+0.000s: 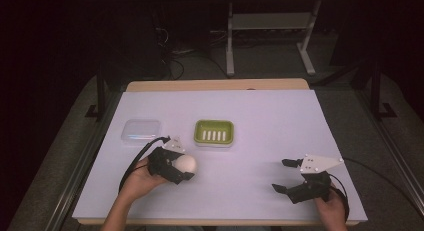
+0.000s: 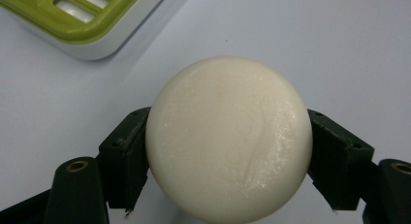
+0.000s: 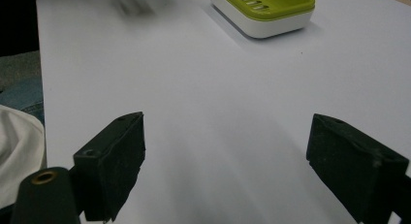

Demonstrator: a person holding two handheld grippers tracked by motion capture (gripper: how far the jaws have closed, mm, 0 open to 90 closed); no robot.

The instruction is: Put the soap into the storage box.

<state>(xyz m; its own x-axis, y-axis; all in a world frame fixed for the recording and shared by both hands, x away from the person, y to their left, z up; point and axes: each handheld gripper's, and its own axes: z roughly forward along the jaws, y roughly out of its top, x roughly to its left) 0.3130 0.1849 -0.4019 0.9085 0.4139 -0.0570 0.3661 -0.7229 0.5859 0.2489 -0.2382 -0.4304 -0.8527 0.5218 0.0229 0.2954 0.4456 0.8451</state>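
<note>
Ahead of your left tool (image 1: pixel 186 169), which is clamped on the soap (image 1: pixel 184 164), the green soap dish (image 1: pixel 214 133) stands near, with a strip of bare desk (image 1: pixel 260 121) between them. The clear lid (image 1: pixel 141 130) lies just left of that dish, blocking the far-left path. Your right tool (image 1: pixel 283 175), jaws wide apart, has open desk on every side; the dish sits well off ahead. The whole far half behind dish and lid is free.

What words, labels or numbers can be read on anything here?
None: the round white soap in the left gripper, the green soap dish, the clear lid and the open right gripper bear no readable text.
</note>
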